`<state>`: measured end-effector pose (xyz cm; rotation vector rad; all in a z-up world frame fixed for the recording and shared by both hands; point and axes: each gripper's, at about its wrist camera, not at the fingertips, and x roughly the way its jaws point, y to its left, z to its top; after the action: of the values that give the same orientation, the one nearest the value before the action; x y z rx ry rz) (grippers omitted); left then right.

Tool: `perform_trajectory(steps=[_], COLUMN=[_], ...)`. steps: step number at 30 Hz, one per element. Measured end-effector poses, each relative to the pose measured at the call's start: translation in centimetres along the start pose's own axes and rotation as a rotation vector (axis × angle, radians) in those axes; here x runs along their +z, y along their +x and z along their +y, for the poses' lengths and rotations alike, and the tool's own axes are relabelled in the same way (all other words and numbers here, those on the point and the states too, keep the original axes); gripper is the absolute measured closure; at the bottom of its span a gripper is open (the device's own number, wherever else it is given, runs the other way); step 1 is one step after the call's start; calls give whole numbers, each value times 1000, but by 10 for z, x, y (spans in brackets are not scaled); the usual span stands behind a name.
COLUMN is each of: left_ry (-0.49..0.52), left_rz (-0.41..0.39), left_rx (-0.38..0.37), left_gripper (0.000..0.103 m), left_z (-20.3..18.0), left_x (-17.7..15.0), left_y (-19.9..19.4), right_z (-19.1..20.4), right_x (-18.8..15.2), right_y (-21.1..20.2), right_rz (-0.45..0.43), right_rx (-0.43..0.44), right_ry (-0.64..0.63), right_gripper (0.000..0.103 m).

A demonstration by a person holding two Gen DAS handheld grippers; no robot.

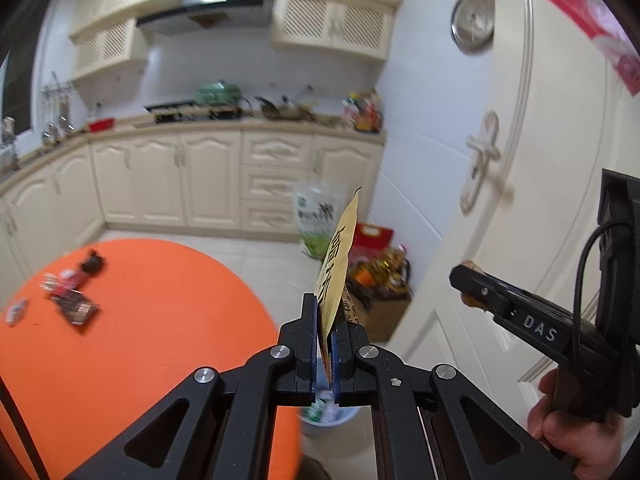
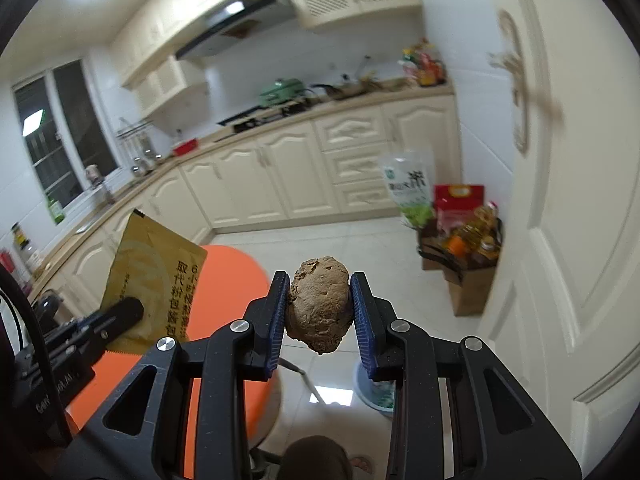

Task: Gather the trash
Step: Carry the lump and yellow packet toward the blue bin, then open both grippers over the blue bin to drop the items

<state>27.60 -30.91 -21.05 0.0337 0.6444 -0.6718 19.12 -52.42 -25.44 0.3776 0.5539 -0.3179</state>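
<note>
My left gripper [image 1: 325, 308] is shut on a flat yellow-gold sachet [image 1: 338, 256] with dark print, held edge-on and upright past the rim of the round orange table [image 1: 152, 320]. In the right wrist view the same sachet [image 2: 154, 276] shows broadside at the left, pinched by the left gripper [image 2: 134, 312]. My right gripper [image 2: 320, 292] is shut on a crumpled brown lump [image 2: 319, 304], held above the floor. A pale blue trash bin [image 2: 374, 392] with litter inside stands on the floor below the grippers; part of the bin [image 1: 332, 414] shows beneath the left jaws. Several wrappers [image 1: 70, 294] lie on the table's far left.
A white door [image 1: 520, 160] with a handle stands close on the right. A cardboard box of bottles [image 2: 466, 256] and green and red bags [image 2: 412, 188] sit on the tiled floor by the cream cabinets [image 1: 180, 180]. A hand [image 1: 572, 432] grips the right tool.
</note>
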Motion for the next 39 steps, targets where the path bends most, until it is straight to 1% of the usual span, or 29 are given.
perform_trajectory(steps=[4,6,12,13,16,17,20,23,28,29,31,32,33,34,35,36,37,38,39], left_ry=[9,14,21,21,18,17,12,8,17,21,23,25,28,27,26,26,32,40,45], left_rz=[95,142,284,303,368,383,435,470,534,540,565,575,577,572,565,558,557,553,547], left_rx=[-25,-27,-15,-12,3,7,20,27,51,62,77,84,95,110,113,118,123,132,136], left_gripper=[102,102,102,102,102,102,102,101,99,97,86,69,48,40,36,34,33,27,20], left_z=[-17,-22,-33,-36,-39,-46,-51,-53,-47,-43,-45,-45,-47,-48,-48,-50,-51,-56,-58], left_x=[0,5,11,17,24,38,50,62,69,68,69,69,70,72,70,72,71,72,72], left_y=[53,78,163,175,219,235,282,311,354,356,369,372,375,376,373,371,368,366,363], right_z=[-46,-64,-115,-122,-137,-141,-158,-172,-187,-190,-197,-200,-202,-204,-206,-207,-208,-209,-210], right_x=[-2,-6,-28,-32,-42,-45,-56,-64,-79,-82,-86,-88,-90,-90,-90,-90,-89,-89,-88], right_y=[34,56,132,144,177,186,213,239,273,280,289,291,292,291,288,284,280,276,270], right_rz=[57,95,232,251,305,321,359,396,450,462,475,480,483,482,475,460,450,443,434], right_rx=[-40,-52,-55,-51,-42,-41,-35,-34,-28,-21,-33,-34,-29,-30,-42,-51,-56,-66,-98], right_ry=[59,84,161,172,201,208,237,257,286,294,308,318,326,333,339,346,353,358,357], right_gripper=[74,74,74,74,74,74,74,74,74,72,71,68,60,52,33,24,20,9,0])
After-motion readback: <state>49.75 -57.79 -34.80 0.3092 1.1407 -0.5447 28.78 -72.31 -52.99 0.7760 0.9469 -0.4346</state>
